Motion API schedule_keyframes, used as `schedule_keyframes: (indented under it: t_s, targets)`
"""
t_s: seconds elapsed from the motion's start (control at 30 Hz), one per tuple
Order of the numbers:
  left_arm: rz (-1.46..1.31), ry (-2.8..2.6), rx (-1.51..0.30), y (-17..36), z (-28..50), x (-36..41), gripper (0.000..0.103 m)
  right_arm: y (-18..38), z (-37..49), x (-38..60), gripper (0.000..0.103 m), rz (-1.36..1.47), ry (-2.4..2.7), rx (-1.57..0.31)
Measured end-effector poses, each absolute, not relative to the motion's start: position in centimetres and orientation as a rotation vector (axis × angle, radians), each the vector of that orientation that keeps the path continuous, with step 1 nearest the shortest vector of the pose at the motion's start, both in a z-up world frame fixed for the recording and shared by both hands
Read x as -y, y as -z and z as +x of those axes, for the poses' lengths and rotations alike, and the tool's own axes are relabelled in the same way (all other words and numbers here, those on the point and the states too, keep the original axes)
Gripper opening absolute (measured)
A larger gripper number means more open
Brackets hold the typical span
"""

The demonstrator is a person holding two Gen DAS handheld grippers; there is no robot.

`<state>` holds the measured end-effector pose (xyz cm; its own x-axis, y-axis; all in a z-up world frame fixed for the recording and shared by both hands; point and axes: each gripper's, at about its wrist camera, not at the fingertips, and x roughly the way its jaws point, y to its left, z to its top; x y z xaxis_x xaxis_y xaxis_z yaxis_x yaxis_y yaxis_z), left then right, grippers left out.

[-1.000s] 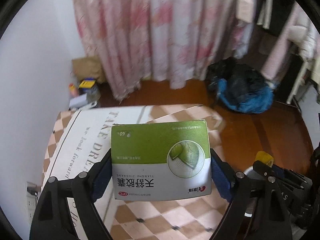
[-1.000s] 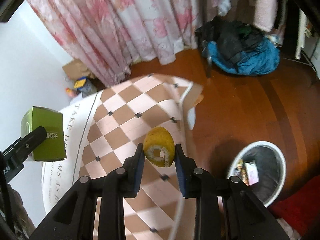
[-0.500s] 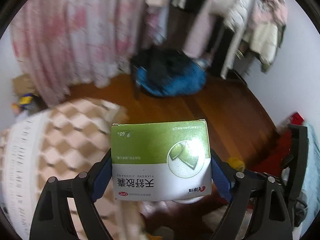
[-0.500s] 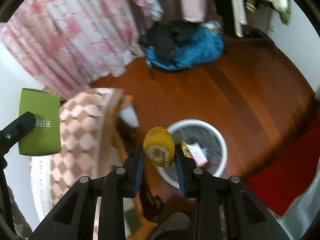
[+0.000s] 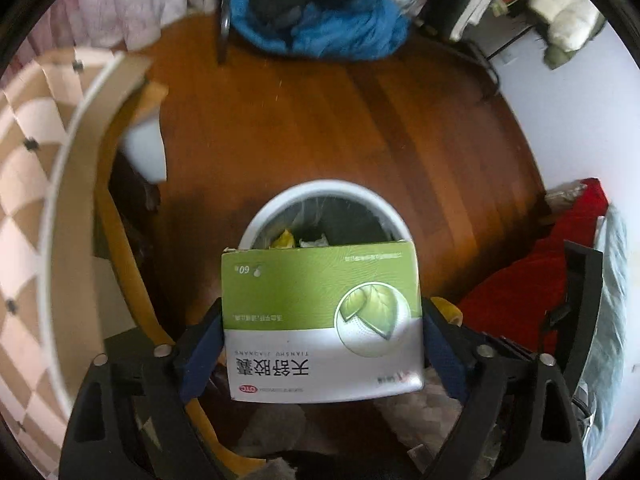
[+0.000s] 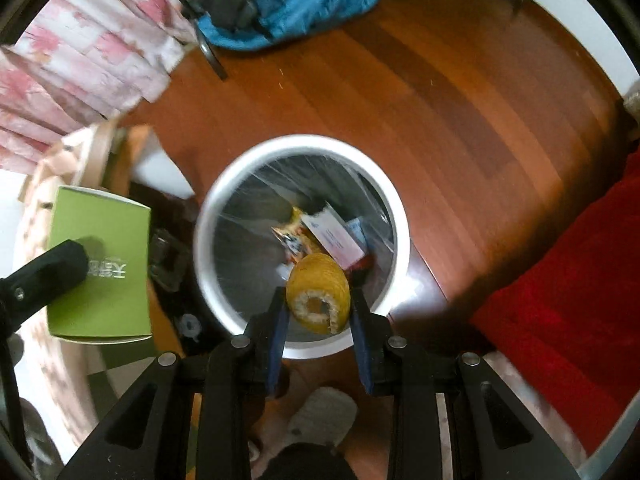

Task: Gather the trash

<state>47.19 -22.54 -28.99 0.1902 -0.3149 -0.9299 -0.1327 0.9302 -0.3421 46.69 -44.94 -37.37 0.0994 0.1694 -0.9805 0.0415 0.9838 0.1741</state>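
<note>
My left gripper is shut on a green and white medicine box, held up in front of the white round trash bin on the floor. The box also shows at the left of the right wrist view. My right gripper is shut on a yellow corn cob piece and holds it over the near rim of the bin. The bin has a clear liner and holds wrappers and a small carton.
A table with a checkered pink cloth stands at the left, with a chair beside it. A blue and black heap of clothes lies at the back on the wooden floor. A red rug lies right.
Both grippers have swung from over the table towards the floor. The bin is now right below them. The box and the corn cob are still held.
</note>
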Motion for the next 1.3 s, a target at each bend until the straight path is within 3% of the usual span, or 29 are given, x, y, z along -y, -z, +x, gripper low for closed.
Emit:
schedule_keyframes:
  t_s: [0.1, 0.13, 0.17, 0.23, 0.63, 1.3]
  targets:
    - [-0.369, 0.105, -1.383, 29.7, 46.9, 22.7, 0.098, 39.3, 47.3, 45.3, 0.037, 0.176, -0.081, -1.495]
    - [-0.363, 0.096, -1.377, 29.6, 46.8, 22.7, 0.098, 39.7, 47.4, 45.6, 0.048, 0.18, -0.073, -1.499]
    - [-0.352, 0.083, -1.373, 29.8, 46.8, 22.6, 0.098, 39.7, 47.4, 45.6, 0.07, 0.179, -0.06, -1.498]
    - [-0.328, 0.055, -1.361, 29.4, 46.3, 22.3, 0.099, 39.8, 47.3, 45.7, 0.103, 0.144, -0.011, -1.501]
    - [-0.149, -0.031, -1.287, 24.9, 41.0, 22.2, 0.099, 33.1, 43.1, 45.0, 0.103, 0.04, 0.027, -1.467]
    - [-0.15, 0.076, -1.052, 8.8, 29.2, 21.1, 0.099, 12.5, 30.6, 44.2, 0.103, 0.116, -0.171, -1.217]
